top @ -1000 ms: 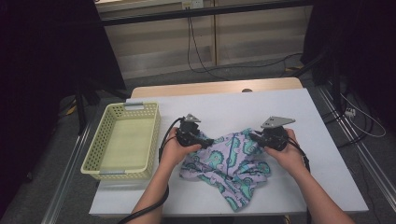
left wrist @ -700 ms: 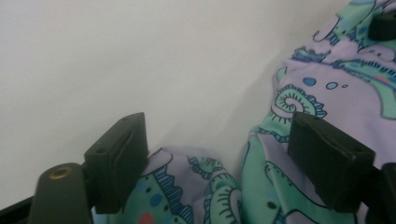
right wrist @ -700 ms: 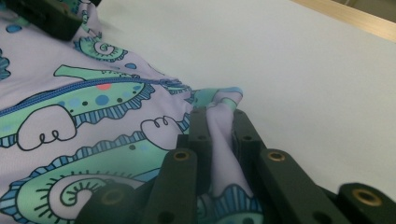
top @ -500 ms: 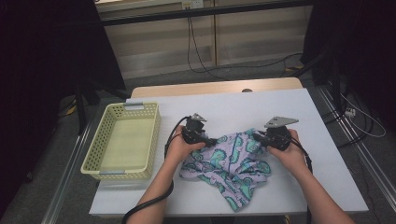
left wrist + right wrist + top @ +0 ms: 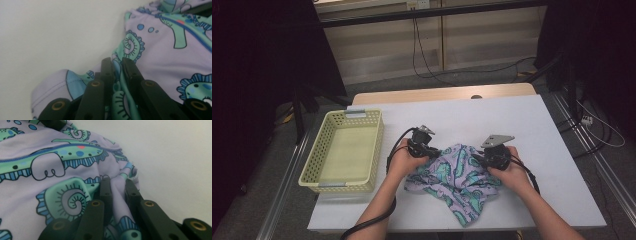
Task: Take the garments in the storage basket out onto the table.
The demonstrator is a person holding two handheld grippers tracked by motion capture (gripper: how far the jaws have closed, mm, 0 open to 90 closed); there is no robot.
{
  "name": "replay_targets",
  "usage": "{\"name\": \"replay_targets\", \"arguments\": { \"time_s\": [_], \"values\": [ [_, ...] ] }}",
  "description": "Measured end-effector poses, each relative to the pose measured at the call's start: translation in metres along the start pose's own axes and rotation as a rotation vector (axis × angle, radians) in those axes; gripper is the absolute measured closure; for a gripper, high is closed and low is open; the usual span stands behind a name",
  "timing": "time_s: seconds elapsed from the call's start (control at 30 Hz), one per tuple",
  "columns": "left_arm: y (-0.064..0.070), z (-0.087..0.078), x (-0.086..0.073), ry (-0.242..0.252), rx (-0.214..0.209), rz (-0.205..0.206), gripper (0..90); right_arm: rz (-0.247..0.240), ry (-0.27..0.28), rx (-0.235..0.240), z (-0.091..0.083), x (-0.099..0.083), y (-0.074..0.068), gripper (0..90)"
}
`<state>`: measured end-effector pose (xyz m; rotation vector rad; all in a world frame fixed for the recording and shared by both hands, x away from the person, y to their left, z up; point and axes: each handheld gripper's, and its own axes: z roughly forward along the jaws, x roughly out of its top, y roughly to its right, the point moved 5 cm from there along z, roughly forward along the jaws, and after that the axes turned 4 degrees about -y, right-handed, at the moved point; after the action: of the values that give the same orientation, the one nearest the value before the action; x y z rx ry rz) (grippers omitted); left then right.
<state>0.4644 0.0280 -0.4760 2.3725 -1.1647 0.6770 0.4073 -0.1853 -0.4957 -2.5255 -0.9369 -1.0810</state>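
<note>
Landmark: the cloth, a lilac garment printed with green and blue creatures, lying crumpled on the white table at its near middle. Items listed left to right from there.

1. Basket. Pale yellow, slotted walls, nothing inside. Stands well left of the cloth, at the table's left edge, long side running front to back.

2. Left hand. Just left of the cloth, forearm coming up from the near edge, with a black cable looping beside the wrist.

3. Left gripper. At the cloth's upper left corner, pointing right into it. In the left gripper view the jaws stand nearly together, a narrow gap between them, with a fold of the cloth's edge pinched in that gap. Bare table lies to the left of the fold, and more cloth spreads off to the right.

4. Cloth. Bunched between the two grippers, with a tail trailing toward the near table edge below them. A blue stitched seam runs across it in both gripper views.

5. Right gripper. At the cloth's upper right corner, pointing left into it, grey plate on top. In the right gripper view the jaws are almost closed, a ridge of cloth clamped between them. Bare table lies to the right.

6. Right hand. Just right of the cloth, behind its gripper.
</note>
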Motion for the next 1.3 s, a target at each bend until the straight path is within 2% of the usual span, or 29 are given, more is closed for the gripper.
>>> {"name": "replay_targets", "arguments": {
  "time_s": [0.1, 0.17, 0.2, 0.3, 0.37, 0.43, 0.5, 0.6, 0.7, 0.77, 0.8, 0.9, 0.93, 1.0, 1.07, 1.17, 1.23, 1.3],
  "values": [
    [-0.01, -0.014, 0.006, 0.07, 0.03, -0.031, 81.6, -0.002, 0.028, -0.031, 0.0, 0.006, 0.003, 81.2],
    [-0.018, -0.023, 0.011, 0.119, 0.051, -0.048, 81.7, 0.001, 0.055, -0.061, -0.001, 0.015, 0.011, 81.4],
    [-0.021, -0.027, 0.014, 0.14, 0.066, -0.054, 81.8, 0.017, 0.075, -0.06, -0.002, 0.019, 0.015, 81.4],
    [-0.027, -0.035, 0.023, 0.184, 0.092, -0.055, 81.8, 0.054, 0.135, -0.051, -0.002, 0.034, 0.026, 81.5],
    [-0.032, -0.036, 0.028, 0.226, 0.12, -0.055, 81.8, 0.045, 0.157, -0.094, -0.003, 0.044, 0.033, 81.5],
    [-0.037, -0.031, 0.029, 0.226, 0.133, -0.064, 81.8, 0.053, 0.165, -0.109, -0.002, 0.053, 0.038, 81.5],
    [-0.04, -0.022, 0.024, 0.184, 0.143, -0.057, 81.7, 0.041, 0.134, -0.107, 0.005, 0.055, 0.037, 81.5],
    [-0.044, -0.01, 0.011, 0.139, 0.149, -0.072, 81.6, 0.017, 0.053, -0.065, 0.02, 0.045, 0.028, 81.5],
    [-0.044, -0.006, 0.0, 0.12, 0.135, -0.089, 81.5, -0.009, 0.014, -0.009, 0.034, 0.034, 0.012, 81.2],
    [-0.042, -0.008, -0.003, 0.11, 0.13, -0.085, 81.5, -0.031, 0.01, -0.003, 0.038, 0.031, 0.004, 81.4],
    [-0.041, -0.009, -0.003, 0.113, 0.128, -0.092, 81.5, -0.054, 0.011, -0.021, 0.039, 0.032, 0.001, 81.4],
    [-0.038, -0.014, -0.005, 0.111, 0.115, -0.1, 81.5, -0.058, 0.016, 0.028, 0.04, 0.034, -0.008, 82.4],
    [-0.038, -0.016, -0.007, 0.108, 0.118, -0.104, 81.5, -0.074, 0.018, 0.028, 0.04, 0.035, -0.011, 82.3],
    [-0.036, -0.017, -0.01, 0.099, 0.116, -0.107, 81.5, -0.087, 0.025, 0.064, 0.04, 0.036, -0.019, 82.6],
    [-0.036, -0.018, -0.015, 0.087, 0.116, -0.115, 81.5, -0.121, 0.032, 0.065, 0.041, 0.038, -0.028, 82.8],
    [-0.034, -0.019, -0.023, 0.058, 0.122, -0.099, 81.5, -0.157, 0.043, 0.128, 0.041, 0.039, -0.045, 82.9],
    [-0.03, -0.02, -0.026, 0.051, 0.117, -0.095, 81.5, -0.175, 0.047, 0.194, 0.04, 0.039, -0.058, 83.0],
    [-0.027, -0.023, -0.029, 0.049, 0.117, -0.09, 81.5, -0.21, 0.049, 0.204, 0.038, 0.038, -0.068, 83.1]
  ]
}}
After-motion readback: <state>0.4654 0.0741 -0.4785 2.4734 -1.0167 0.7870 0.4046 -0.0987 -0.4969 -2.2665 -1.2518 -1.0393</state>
